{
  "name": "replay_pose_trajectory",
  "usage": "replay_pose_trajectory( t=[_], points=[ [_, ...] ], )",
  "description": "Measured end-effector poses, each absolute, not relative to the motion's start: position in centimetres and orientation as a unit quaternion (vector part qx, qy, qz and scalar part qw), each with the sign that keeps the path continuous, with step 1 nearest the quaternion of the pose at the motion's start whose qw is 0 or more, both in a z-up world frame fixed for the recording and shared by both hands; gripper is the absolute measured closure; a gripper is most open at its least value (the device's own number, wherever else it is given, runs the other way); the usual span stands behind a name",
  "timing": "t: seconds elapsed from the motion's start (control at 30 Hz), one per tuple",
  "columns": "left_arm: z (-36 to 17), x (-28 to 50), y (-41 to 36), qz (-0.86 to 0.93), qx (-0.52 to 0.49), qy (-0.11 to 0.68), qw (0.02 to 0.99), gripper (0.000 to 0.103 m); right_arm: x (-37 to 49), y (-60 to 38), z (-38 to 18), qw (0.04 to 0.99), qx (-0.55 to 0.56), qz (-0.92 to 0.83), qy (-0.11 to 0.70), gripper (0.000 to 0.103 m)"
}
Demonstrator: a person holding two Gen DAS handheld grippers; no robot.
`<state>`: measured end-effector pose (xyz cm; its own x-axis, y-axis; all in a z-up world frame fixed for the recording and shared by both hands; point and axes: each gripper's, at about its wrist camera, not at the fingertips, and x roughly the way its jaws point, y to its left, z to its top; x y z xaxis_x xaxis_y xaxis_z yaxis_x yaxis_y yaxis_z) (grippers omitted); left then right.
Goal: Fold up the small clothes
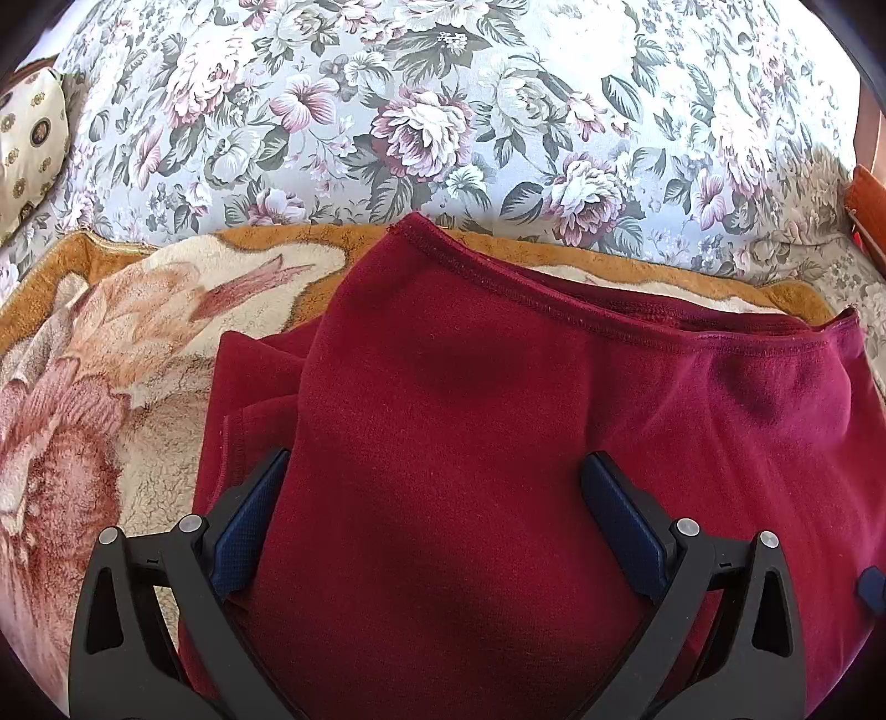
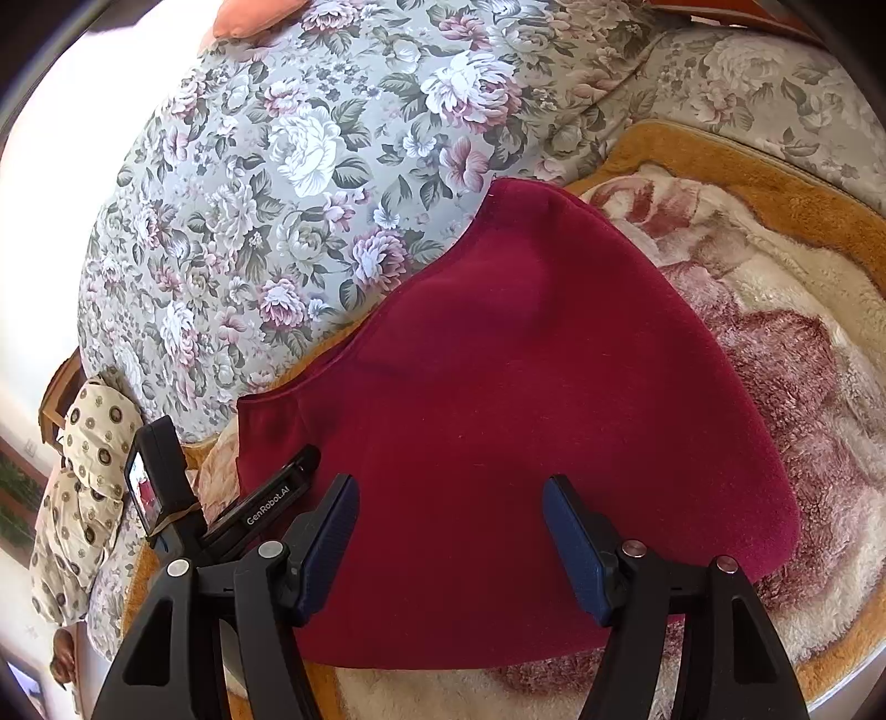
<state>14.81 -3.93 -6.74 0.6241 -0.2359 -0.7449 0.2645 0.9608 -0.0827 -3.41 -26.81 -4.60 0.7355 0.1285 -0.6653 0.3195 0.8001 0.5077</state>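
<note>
A dark red fleece garment (image 1: 498, 415) lies folded on a fluffy flower-patterned blanket (image 1: 111, 343). Its stitched hem runs along the far edge and a lower layer sticks out at its left. My left gripper (image 1: 434, 487) is open, its blue pads spread wide just above the garment. In the right wrist view the same garment (image 2: 526, 399) lies smooth on the blanket (image 2: 803, 310). My right gripper (image 2: 449, 509) is open above the garment's near edge. The left gripper's body (image 2: 221, 509) shows at the garment's left side.
A sofa back with grey floral fabric (image 1: 443, 111) rises right behind the blanket. A cream patterned cushion (image 1: 27, 144) sits at the far left. An orange object (image 1: 869, 194) lies at the right edge. A pink cushion (image 2: 255, 16) rests on top of the sofa.
</note>
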Motion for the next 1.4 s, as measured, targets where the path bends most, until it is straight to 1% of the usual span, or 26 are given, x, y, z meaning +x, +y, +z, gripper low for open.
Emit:
replay_pose_trajectory(
  t=[0.33, 0.43, 0.5, 0.6, 0.77, 0.97, 1.17, 1.4],
  points=[
    [-6.7, 14.8, -3.9, -0.139, 0.017, 0.411, 0.901, 0.0, -2.3, -26.3, -4.5, 0.883, 0.287, -0.056, 0.367, 0.036],
    [-6.7, 14.7, -3.9, -0.139, 0.017, 0.411, 0.901, 0.001, -1.6, -25.8, -3.5, 0.9, 0.272, -0.048, 0.338, 0.036],
    [-6.7, 14.8, -3.9, -0.139, 0.017, 0.412, 0.901, 0.001, -1.0, -25.5, -3.6, 0.901, 0.28, -0.035, 0.33, 0.036],
    [-6.7, 14.8, -3.9, -0.139, 0.017, 0.412, 0.901, 0.001, -0.3, -25.2, -4.4, 0.889, 0.287, -0.043, 0.355, 0.036],
    [-6.7, 14.8, -3.9, -0.139, 0.017, 0.412, 0.9, 0.001, -1.1, -25.7, -5.1, 0.859, 0.367, -0.045, 0.353, 0.036],
    [-6.7, 14.8, -3.9, -0.138, 0.016, 0.414, 0.9, 0.001, -1.0, -21.9, -3.2, 0.895, 0.314, -0.007, 0.317, 0.036],
    [-6.7, 14.8, -3.9, -0.138, 0.016, 0.414, 0.899, 0.001, 0.2, -23.0, -5.3, 0.873, 0.337, -0.012, 0.352, 0.036],
    [-6.8, 14.8, -3.9, -0.138, 0.016, 0.414, 0.899, 0.001, 0.3, -23.0, -5.6, 0.877, 0.322, -0.01, 0.357, 0.036]
  ],
)
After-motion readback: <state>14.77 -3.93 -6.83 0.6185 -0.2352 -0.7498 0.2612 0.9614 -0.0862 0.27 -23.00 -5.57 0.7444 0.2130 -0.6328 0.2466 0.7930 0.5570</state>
